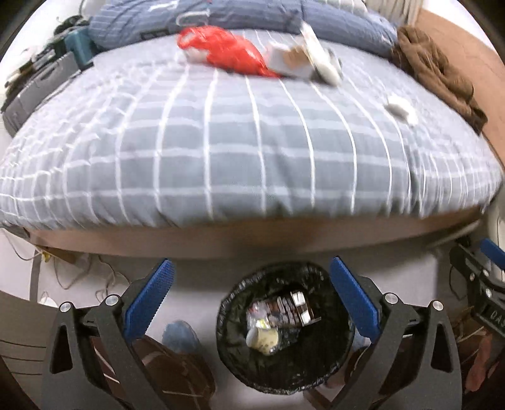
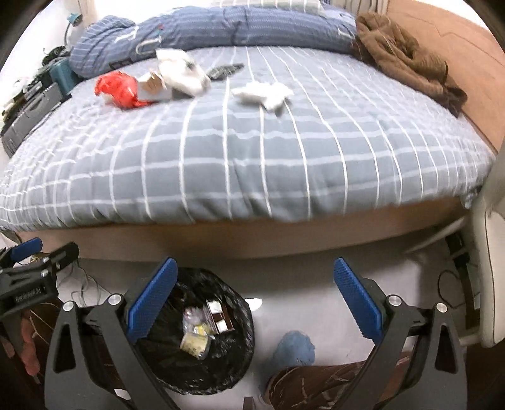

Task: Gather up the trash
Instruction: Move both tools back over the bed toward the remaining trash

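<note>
A bedroom with a pale floor (image 2: 300,302) at the foot of a bed, seen from above through both wrist views.

Nearest, my left tongs (image 1: 252,296) stand with their jaws wide apart and nothing between the blue pads (image 1: 151,299); directly below the gap sits a round bin (image 1: 284,331) lined with a black bag. In the bin lie a paper cup (image 1: 263,339) on its side, dark wrappers and clear crumpled plastic. My right tongs (image 2: 257,296) are likewise spread apart and empty, with the same bin under the left finger and bare floor under the gap. A blue slipper (image 2: 295,348) and a brown patterned trouser leg (image 2: 315,388) show beneath them.

Beyond the bin runs the brown bed frame (image 2: 252,239), then the grey checked duvet (image 2: 252,151), which carries the remaining trash. A crumpled white tissue (image 2: 263,94) lies alone toward the middle. Farther back and to the left, a red plastic bag (image 2: 118,90) touches a small cardboard box (image 2: 154,88), with a white crumpled bag (image 2: 183,74) leaning over the box. A dark remote control (image 2: 225,71) lies just behind that cluster.

Farthest, a blue striped pillow (image 2: 221,28) spans the head of the bed, and a brown garment (image 2: 407,63) is heaped at its right edge.
</note>
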Demonstrator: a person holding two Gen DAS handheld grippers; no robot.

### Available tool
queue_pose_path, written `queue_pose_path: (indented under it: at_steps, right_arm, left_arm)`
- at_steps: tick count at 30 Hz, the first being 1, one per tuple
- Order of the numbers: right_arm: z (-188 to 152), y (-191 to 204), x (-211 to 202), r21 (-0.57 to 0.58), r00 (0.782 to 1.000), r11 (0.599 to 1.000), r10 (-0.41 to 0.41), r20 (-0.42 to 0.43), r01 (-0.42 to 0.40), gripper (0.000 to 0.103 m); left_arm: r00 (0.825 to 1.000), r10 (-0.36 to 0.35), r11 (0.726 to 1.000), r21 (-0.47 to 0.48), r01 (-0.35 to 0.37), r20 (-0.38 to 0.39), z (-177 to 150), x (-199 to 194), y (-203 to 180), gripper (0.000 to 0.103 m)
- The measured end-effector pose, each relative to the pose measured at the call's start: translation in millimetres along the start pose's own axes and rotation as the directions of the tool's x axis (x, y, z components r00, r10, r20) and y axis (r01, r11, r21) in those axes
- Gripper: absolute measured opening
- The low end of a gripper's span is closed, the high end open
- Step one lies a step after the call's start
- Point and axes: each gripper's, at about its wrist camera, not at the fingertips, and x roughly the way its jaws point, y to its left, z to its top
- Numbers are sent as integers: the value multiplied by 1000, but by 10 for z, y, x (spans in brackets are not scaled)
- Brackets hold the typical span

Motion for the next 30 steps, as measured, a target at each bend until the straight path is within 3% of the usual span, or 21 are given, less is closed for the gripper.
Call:
queue_pose_path:
  at_steps: [14, 30]
  right_arm:
    - [742, 157, -48, -27, 996, 1000, -2, 93, 4, 95]
    - [1455, 88, 521, -50, 995, 999, 3, 95, 2, 92]
  left_arm:
    - [994, 49, 997, -58, -43, 99, 908, -213, 383, 97]
    - [991, 84, 993, -94, -73, 109, 1869, 267, 537, 97]
